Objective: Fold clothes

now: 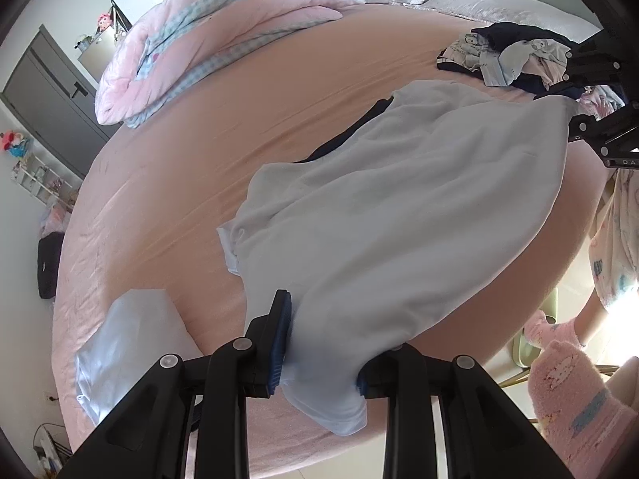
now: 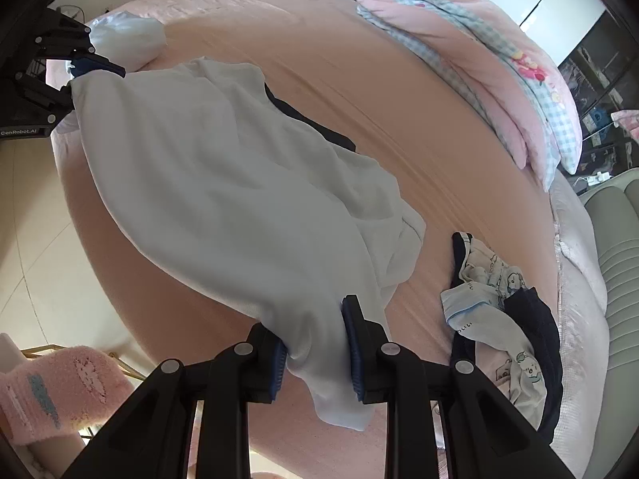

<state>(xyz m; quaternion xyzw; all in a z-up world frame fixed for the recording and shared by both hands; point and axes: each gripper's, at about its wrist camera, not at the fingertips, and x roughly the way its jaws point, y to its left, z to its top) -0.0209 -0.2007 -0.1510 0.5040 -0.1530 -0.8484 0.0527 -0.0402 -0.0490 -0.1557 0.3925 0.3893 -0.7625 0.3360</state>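
1. A rumpled pile of dark navy and pale cartoon-print clothes (image 2: 507, 311) lies on the peach-pink bed sheet (image 1: 199, 151), near the white garment's far end.
2. A folded pale-blue cloth (image 1: 124, 339) rests at the bed's edge just beside the left gripper (image 1: 323, 343).
3. A pink quilt with blue check trim (image 1: 191, 40) is heaped at the far side, well apart.
4. The large white soft-fabric garment (image 1: 399, 207) stretches across the bed, with dark fabric showing beneath it.
5. The left gripper is clamped on one corner; the right gripper (image 2: 315, 343) is clamped on the other.
6. Nothing lies between the grippers except the garment.
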